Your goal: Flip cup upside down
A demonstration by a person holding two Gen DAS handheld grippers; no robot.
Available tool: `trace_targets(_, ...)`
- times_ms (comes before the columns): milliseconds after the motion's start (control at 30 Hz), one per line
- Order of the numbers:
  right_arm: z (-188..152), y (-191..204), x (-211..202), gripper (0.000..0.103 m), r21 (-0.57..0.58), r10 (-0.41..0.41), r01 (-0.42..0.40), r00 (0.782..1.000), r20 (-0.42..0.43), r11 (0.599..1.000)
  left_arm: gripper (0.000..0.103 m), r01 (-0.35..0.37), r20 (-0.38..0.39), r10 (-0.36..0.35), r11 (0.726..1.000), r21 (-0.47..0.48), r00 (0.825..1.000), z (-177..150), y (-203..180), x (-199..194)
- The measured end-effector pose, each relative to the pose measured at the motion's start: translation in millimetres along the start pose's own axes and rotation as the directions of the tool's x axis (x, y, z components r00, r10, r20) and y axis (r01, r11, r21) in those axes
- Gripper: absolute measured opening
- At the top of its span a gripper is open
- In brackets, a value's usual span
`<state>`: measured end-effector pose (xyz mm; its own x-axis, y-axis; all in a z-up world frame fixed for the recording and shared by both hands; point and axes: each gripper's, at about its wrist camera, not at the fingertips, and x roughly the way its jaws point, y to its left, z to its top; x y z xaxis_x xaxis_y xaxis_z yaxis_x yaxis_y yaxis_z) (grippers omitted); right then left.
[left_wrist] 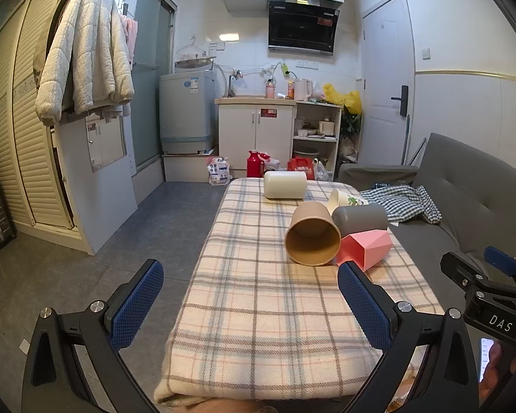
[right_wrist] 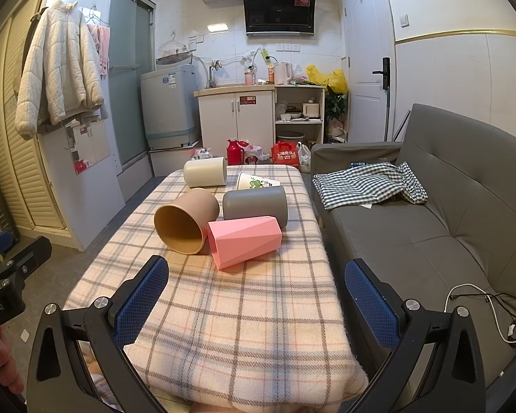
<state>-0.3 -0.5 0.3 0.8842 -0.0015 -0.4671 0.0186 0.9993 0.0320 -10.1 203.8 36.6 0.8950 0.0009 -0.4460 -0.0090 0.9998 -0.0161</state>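
Observation:
Several cups lie on their sides on the plaid-covered table [left_wrist: 258,309] [right_wrist: 251,309]. A brown cup [left_wrist: 312,234] [right_wrist: 186,219] has its mouth toward me. Beside it lie a pink faceted cup [left_wrist: 364,246] [right_wrist: 245,241], a grey cup [left_wrist: 361,218] [right_wrist: 255,204], a white printed paper cup [left_wrist: 344,199] [right_wrist: 256,181] and a cream cup [left_wrist: 285,184] [right_wrist: 205,171]. My left gripper [left_wrist: 251,306] is open and empty above the near table. My right gripper [right_wrist: 256,306] is open and empty, also short of the cups. The right gripper shows at the right edge of the left wrist view [left_wrist: 492,275].
A grey sofa [right_wrist: 430,227] [left_wrist: 464,199] with a checked cloth [right_wrist: 364,184] stands right of the table. A white cable [right_wrist: 481,306] lies on the sofa seat. Grey floor [left_wrist: 154,227], a wardrobe and kitchen cabinets lie to the left and beyond.

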Motion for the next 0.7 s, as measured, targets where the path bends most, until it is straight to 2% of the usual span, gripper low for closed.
trace_targets(700,-3.9,-0.5,5.1,0.103,-0.003,0.0,0.0,1.0,-0.004,1.0,0.103,0.001,0.003,-0.001,1.0,-0.006,1.0,0.1,0.9,0.2)
